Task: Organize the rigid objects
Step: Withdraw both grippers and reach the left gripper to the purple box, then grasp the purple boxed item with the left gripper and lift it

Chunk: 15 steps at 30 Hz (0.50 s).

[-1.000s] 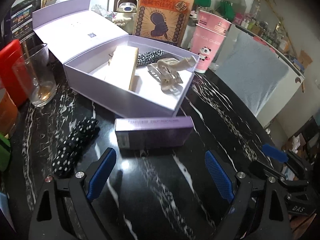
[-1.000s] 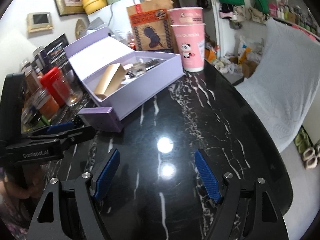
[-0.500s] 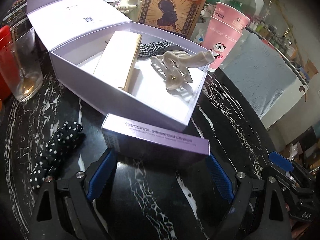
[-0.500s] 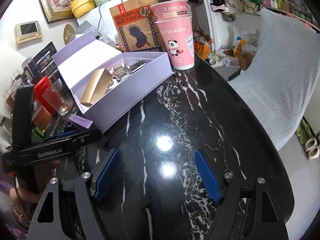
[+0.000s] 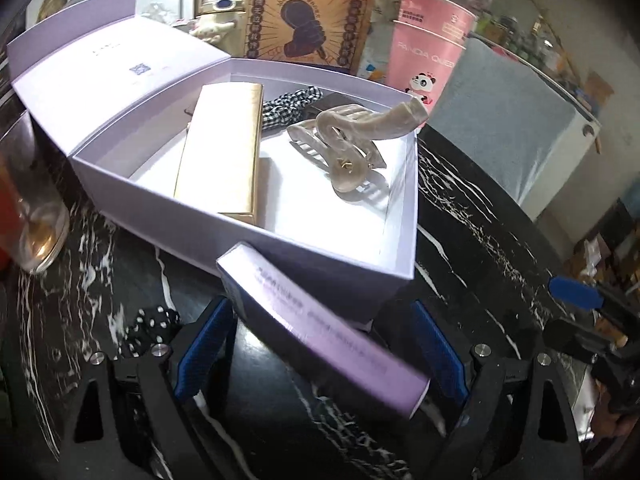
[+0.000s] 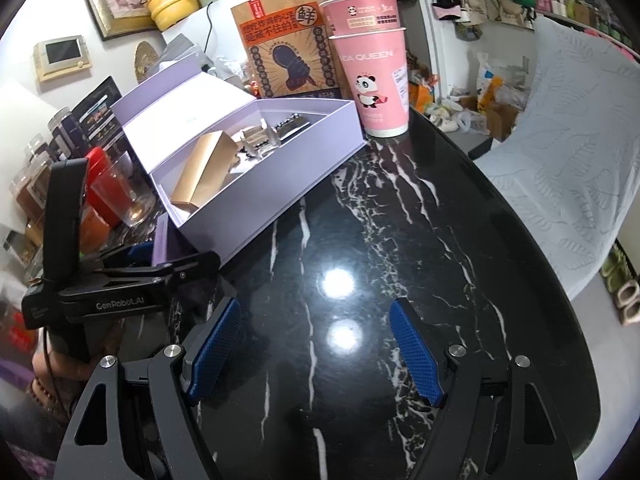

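A small purple carton sits tilted between the fingers of my left gripper, its far end raised against the front wall of the open lilac gift box. The jaws look closed on its two ends. The gift box holds a gold box, a beige hair claw and a checked scrunchie. In the right wrist view the gift box stands at the left, with my left gripper in front of it. My right gripper is open and empty over the black marble table.
A polka-dot scrunchie lies on the table by my left finger. A glass stands at the left. Two stacked pink cups and a brown paper bag stand behind the gift box. Jars crowd the left edge.
My left gripper moved forward around the purple carton and closed on it. The carton is now tilted and lifted at its far end. My right gripper stayed open and shifted little.
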Each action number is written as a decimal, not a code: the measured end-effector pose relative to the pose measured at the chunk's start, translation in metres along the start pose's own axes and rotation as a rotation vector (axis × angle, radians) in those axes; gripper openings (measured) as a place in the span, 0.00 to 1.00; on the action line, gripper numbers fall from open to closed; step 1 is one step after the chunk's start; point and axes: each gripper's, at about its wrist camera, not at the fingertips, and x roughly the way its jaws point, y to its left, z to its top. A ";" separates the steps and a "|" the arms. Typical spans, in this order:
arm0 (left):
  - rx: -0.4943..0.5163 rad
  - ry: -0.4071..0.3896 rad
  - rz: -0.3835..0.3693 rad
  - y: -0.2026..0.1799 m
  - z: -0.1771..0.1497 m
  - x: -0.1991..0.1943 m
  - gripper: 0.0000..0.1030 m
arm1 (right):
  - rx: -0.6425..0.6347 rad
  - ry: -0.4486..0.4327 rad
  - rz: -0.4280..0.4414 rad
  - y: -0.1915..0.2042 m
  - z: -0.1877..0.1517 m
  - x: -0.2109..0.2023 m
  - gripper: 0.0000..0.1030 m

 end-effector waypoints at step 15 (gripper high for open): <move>0.046 -0.007 0.007 0.000 -0.018 -0.017 0.53 | 0.018 0.019 0.017 0.004 0.001 0.003 0.75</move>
